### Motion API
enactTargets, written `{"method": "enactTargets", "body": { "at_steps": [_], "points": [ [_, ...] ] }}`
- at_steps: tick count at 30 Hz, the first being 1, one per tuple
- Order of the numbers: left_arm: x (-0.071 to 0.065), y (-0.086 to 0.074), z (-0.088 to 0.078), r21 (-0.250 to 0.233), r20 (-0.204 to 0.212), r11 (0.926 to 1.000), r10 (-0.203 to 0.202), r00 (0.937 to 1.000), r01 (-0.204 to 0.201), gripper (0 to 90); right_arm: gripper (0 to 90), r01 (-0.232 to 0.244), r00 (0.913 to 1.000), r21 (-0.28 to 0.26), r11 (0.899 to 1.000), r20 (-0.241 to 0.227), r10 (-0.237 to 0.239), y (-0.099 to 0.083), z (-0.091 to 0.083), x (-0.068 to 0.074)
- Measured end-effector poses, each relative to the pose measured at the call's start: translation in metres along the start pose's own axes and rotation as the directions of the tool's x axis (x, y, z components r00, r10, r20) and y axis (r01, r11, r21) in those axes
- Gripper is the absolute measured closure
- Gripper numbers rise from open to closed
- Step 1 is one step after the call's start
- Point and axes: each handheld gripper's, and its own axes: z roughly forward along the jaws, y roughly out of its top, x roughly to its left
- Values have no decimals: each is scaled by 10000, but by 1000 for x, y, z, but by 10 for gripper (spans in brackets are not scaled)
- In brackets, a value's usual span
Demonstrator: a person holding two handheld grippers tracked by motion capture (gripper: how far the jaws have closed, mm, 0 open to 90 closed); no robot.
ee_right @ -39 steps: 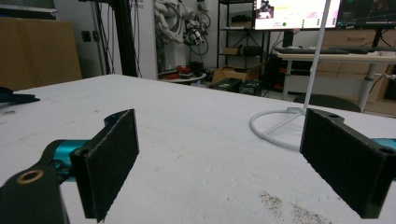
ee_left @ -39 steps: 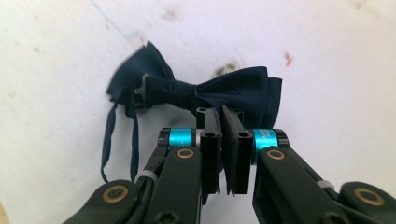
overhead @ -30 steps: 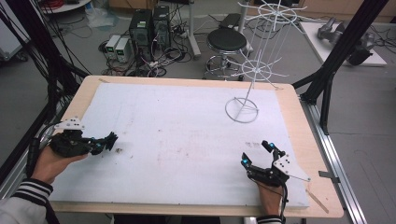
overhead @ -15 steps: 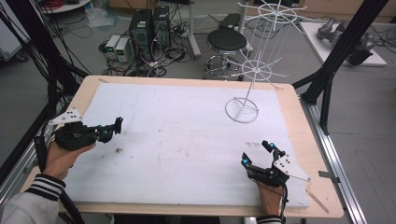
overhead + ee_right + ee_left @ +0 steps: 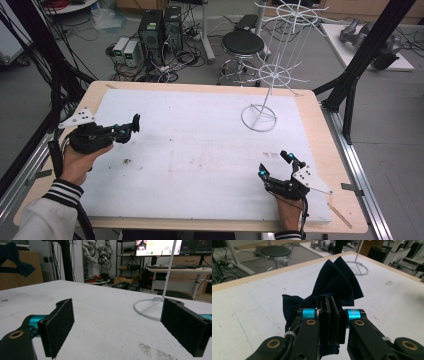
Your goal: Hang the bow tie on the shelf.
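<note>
Our left tongs are clamped on a dark blue cloth, held above the counter at the left of the high frame. We judge the grip thin: little fabric sits between the pads, so a quick swing could shake it loose. Our right tongs gape wide and empty, lower right. The white wire rack stands upper right, its arms likely to snag the cloth
</note>
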Motion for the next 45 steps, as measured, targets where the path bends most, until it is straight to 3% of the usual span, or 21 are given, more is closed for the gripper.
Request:
{"method": "enactTargets", "body": {
  "at_steps": [4,10,16,29,37,45],
  "points": [
    [-3,4,5,-301,70,9995,4,10000,-2,855,107,21,10000,-13,10000,-3,-21,0,0,0],
    [-6,12,17,-828,543,9961,-258,9982,303,855,107,26,10000,-8,10000,-3,-26,0,0,0],
    [-13,26,33,-1079,866,9940,-65,9962,159,855,107,29,10000,-40,10000,-21,-29,0,0,0],
    [-30,59,83,-1168,1487,9932,188,9887,-13,855,107,11,10000,-101,9999,-31,-11,0,-1,-1],
    [-40,77,105,-1440,1649,9893,461,9852,-222,855,107,-17,10000,-114,9999,-37,17,0,-1,-1],
    [-51,90,124,-1350,1675,9902,590,9841,-364,855,107,-10,10000,-180,9998,-44,9,0,-1,-1]
  ]
}}
